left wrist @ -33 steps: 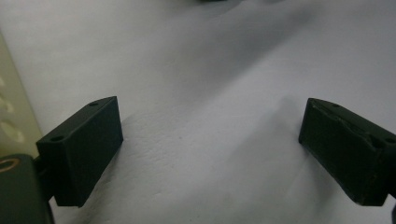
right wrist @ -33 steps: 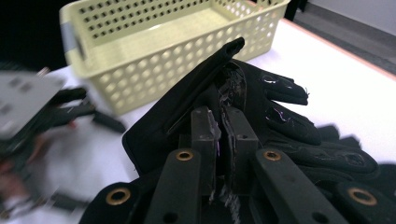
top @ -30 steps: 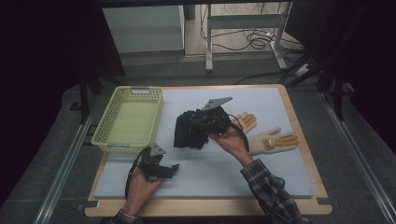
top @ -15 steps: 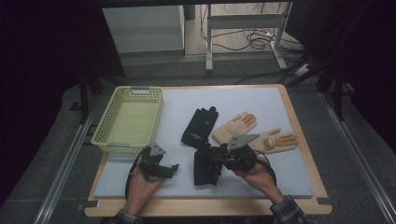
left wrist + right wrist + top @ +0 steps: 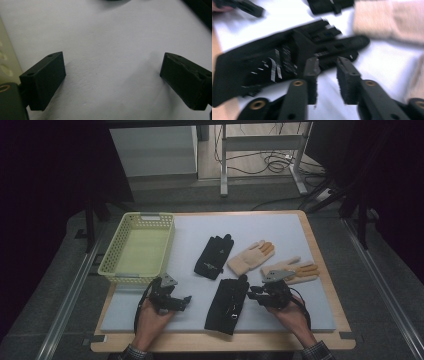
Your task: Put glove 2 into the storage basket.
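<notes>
Right tongs [image 5: 252, 293], just opening, beside black glove [image 5: 227, 305]; nothing gripped.

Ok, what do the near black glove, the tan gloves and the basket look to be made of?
The near black glove looks like soft matte fabric; it lies limp, with pale printed marks, blurred. The two tan gloves look knitted and fuzzy, with orange fingertips, perhaps a coating. The basket looks like pale yellow-green moulded plastic, its walls pierced with holes.
</notes>
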Demonstrator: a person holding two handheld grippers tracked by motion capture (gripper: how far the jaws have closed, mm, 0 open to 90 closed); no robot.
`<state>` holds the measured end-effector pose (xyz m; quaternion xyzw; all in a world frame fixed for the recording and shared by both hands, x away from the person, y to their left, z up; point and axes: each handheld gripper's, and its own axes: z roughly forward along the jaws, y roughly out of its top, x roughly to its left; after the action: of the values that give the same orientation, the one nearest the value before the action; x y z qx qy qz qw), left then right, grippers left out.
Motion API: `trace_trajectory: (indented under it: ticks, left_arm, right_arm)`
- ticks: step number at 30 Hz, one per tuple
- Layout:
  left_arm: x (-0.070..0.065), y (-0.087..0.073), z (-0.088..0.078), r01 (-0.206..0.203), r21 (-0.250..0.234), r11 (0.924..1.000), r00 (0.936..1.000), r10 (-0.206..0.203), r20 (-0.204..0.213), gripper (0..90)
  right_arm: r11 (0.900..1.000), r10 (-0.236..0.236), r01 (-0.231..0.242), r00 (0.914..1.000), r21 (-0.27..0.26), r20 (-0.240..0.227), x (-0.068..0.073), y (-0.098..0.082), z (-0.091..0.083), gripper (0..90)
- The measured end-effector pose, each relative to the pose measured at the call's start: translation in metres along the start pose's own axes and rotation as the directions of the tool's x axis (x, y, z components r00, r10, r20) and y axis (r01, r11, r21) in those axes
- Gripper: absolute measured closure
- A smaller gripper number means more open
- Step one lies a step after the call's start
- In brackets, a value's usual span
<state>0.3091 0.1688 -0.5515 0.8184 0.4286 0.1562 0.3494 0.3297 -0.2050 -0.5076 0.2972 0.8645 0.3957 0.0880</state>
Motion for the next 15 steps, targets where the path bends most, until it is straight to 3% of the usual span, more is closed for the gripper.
trace_trajectory:
  ticks: [3,10,15]
  left_arm:
    - [0.0,0.0,0.0,0.0,0.0,1.0,1.0,0.0,0.0,6.4]
    - [0.0,0.0,0.0,0.0,0.0,1.0,1.0,0.0,0.0,6.4]
    - [0.0,0.0,0.0,0.0,0.0,1.0,1.0,0.0,0.0,6.4]
  right_arm:
    - [0.999,-0.009,0.006,0.9987,0.05,0.05,-0.001,-0.007,0.014,75.0]
    - [0.999,-0.026,0.024,0.9972,0.028,0.07,0.0,-0.001,0.03,74.9]
    - [0.999,-0.02,0.019,0.9981,0.027,0.059,-0.003,0.008,0.038,74.4]
